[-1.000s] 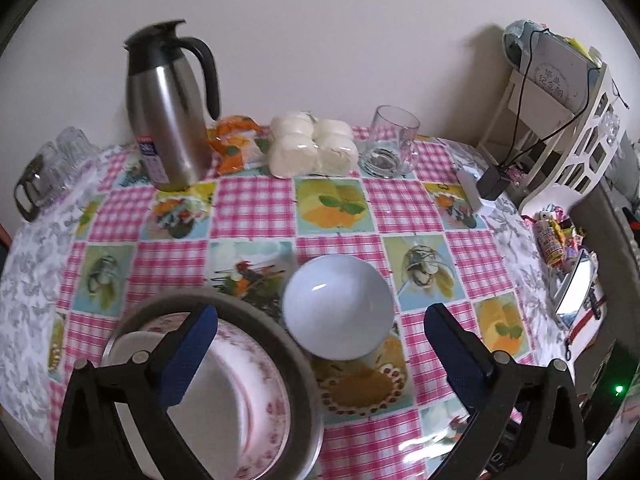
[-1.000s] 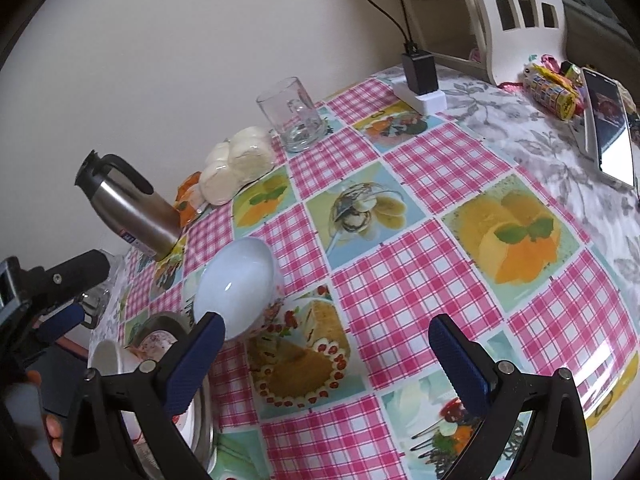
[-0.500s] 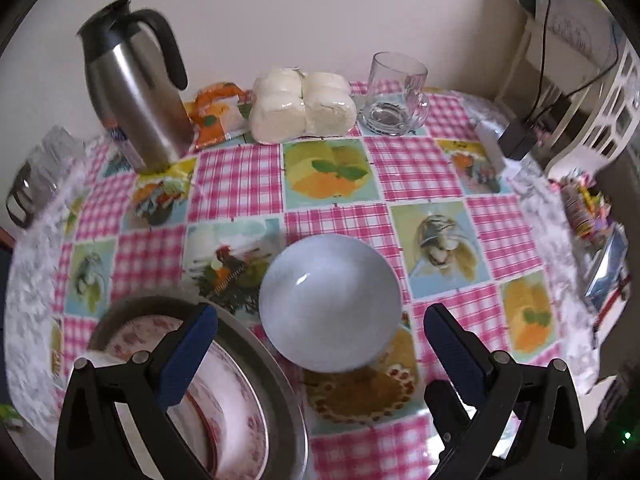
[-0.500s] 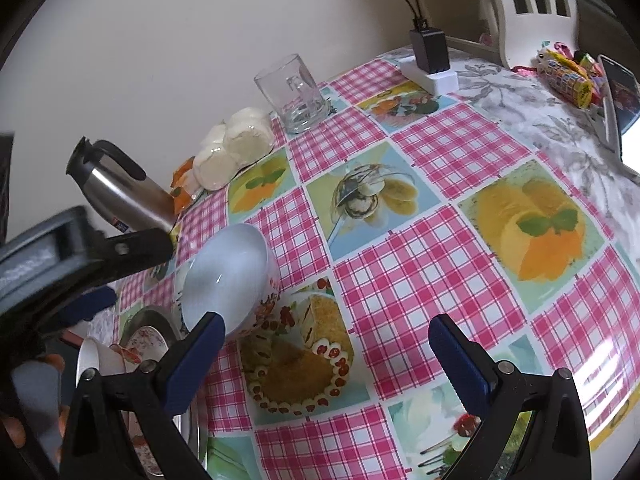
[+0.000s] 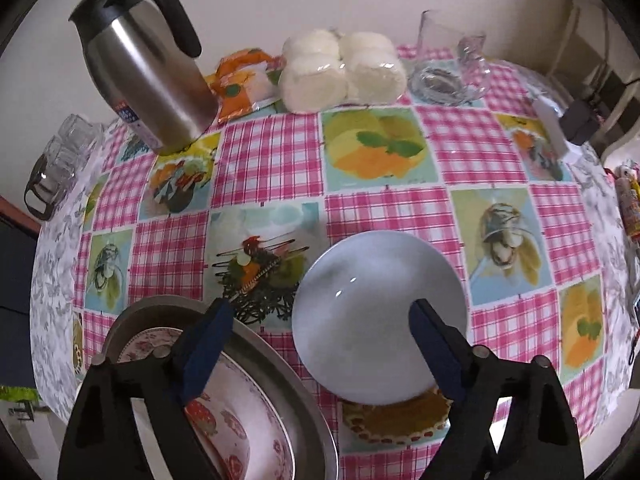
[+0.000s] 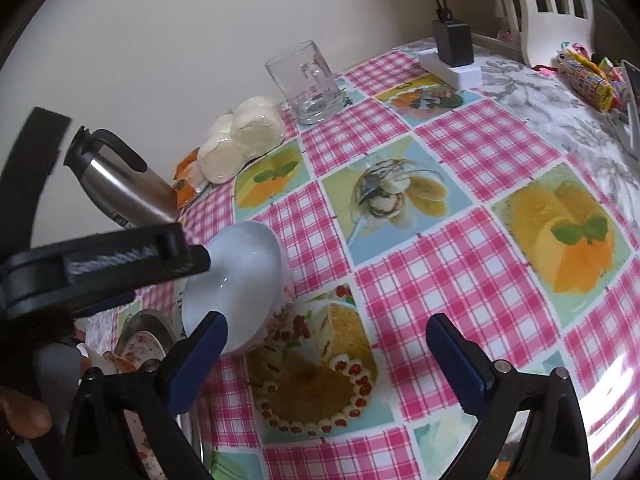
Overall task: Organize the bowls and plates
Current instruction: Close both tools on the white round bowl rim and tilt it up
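Two grippers are in frame, both over the pink checked tablecloth (image 5: 272, 160). Left gripper (image 5: 320, 316) points steeply down over the white bowl (image 5: 372, 320), which sits on the cloth just beside a metal basin (image 5: 280, 356) holding a floral-patterned plate (image 5: 240, 420). Its jaws are closing but still wide, one blue pad over the basin rim, the other over the bowl's interior; no contact is evident and nothing is held. Compared with one second ago, this gripper is lower and nearer, the bowl appearing larger and between the fingers. Right gripper (image 6: 324, 340) is also narrowing slightly, empty, above the cake picture, with the bowl (image 6: 240, 280) beside its left finger.
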The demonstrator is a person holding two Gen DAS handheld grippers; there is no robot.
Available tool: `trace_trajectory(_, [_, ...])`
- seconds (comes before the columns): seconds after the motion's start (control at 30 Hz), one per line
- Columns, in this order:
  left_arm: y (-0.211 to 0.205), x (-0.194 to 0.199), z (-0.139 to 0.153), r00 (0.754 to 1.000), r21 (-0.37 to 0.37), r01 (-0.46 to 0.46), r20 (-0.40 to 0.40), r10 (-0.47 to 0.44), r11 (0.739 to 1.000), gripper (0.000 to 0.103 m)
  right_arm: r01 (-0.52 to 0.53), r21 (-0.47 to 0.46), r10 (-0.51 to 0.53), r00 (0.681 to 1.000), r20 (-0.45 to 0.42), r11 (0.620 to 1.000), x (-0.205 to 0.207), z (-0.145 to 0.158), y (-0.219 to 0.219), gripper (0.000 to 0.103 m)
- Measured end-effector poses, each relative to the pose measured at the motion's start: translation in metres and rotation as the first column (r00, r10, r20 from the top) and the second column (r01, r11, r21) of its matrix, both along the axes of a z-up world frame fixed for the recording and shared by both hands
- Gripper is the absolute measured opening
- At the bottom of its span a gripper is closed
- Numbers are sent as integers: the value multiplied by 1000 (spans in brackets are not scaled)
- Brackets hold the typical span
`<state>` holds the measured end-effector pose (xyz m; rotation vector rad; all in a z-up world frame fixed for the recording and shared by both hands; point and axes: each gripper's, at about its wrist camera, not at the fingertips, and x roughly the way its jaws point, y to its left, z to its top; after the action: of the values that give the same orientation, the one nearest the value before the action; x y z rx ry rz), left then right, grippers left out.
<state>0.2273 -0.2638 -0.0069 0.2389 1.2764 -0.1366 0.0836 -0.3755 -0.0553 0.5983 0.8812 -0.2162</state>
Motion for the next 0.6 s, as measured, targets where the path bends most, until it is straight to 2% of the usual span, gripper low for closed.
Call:
trace_trajectory(0.13, [-1,7,-11,1000,36,-6,-12,6,999,81,-15,0,15,1000,4,1000,9,-6,5,88])
trace_trajectory(0.23, [-1,11,-16,1000,36,-7,-27,8,999,73,-27,15,27,1000,1,1000,15,-12,7,86])
trace_trajectory(0.3, [-1,14,-20,999,27,-9,-32,10,1000,64,-30,13,30,999,-15,999,19,-16,9,83])
trace_trajectory(0.6, [5,25,-42,996,47,-27,-80,31,999,46,-52,11,53,998,-45,999,33,-29,16,70])
